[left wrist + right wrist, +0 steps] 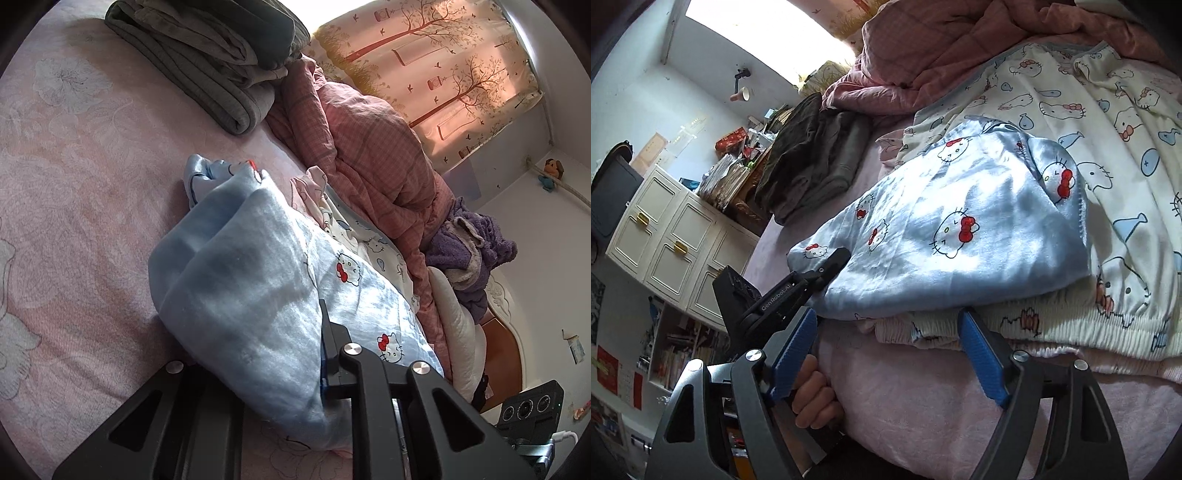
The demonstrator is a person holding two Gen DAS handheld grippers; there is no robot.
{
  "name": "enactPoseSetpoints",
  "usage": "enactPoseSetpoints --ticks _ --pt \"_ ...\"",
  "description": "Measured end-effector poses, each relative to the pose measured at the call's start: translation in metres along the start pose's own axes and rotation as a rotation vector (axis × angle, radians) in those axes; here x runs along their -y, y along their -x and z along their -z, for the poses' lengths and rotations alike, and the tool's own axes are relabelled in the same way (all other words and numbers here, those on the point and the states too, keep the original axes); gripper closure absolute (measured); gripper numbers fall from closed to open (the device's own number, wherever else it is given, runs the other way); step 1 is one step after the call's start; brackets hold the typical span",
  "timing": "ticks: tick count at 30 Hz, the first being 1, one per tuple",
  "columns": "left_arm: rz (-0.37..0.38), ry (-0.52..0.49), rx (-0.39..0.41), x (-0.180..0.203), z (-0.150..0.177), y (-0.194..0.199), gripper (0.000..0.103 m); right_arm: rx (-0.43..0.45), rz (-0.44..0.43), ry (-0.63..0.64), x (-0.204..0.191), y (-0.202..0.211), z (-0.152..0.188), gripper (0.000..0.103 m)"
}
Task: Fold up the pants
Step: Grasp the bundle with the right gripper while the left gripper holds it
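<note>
**A:** Where are the pants lying?

**B:** The pants (960,225), pale blue with a cat-face print, are lying bunched on the bed (74,184), partly resting on a cream printed garment (1108,122). A pink quilt (369,155) is heaped just beyond them, and a grey folded pile (207,70) is sitting well apart, further up the bed.

**A:** What is the left hand-held gripper doing?

**B:** The left hand-held gripper (323,339) is clenched on one end of the pants, with blue cloth draping over its fingers. In the right wrist view it is reaching in from the left, biting into the blue fabric.

**A:** And the right one?

**B:** The right hand-held gripper (886,325) is released, its jaws standing wide with nothing between them. Its blue pads (982,362) are hovering just short of the near edge of the pants, over a gathered waistband on the cream garment.

**A:** So which step is this?

**B:** It looks like an early one: one end is being held, the other grip is not yet made, and no neat fold is showing.

**A:** What is the next move calling for?

**B:** Probably pinching only the blue cloth, not the cream layer beneath, then spreading the pants flat.
</note>
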State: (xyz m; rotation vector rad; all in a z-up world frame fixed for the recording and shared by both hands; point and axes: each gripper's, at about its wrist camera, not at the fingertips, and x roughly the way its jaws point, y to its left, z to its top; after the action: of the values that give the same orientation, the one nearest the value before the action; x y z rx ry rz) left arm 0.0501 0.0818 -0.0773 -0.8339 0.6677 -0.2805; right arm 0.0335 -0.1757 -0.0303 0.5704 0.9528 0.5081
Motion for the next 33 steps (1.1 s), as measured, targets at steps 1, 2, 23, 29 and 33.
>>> enactPoseSetpoints --ticks 1,2,23,29,33 --pt "0.000 0.000 0.000 0.000 0.000 0.000 0.088 -0.004 -0.010 -0.020 0.003 0.002 -0.001 0.022" --pt "0.001 0.000 0.000 0.000 0.000 -0.001 0.088 -0.008 -0.019 -0.037 0.007 0.004 -0.003 0.022" --pt "0.002 0.001 0.000 -0.001 0.001 -0.001 0.088 0.040 0.027 -0.069 0.007 -0.029 -0.040 0.030" --pt "0.001 0.001 0.000 -0.001 0.001 -0.001 0.088 0.026 0.001 -0.038 0.008 -0.041 -0.034 0.030" --pt "0.002 0.001 0.000 -0.001 0.001 -0.001 0.088 0.116 0.016 -0.012 0.003 -0.043 -0.035 0.030"
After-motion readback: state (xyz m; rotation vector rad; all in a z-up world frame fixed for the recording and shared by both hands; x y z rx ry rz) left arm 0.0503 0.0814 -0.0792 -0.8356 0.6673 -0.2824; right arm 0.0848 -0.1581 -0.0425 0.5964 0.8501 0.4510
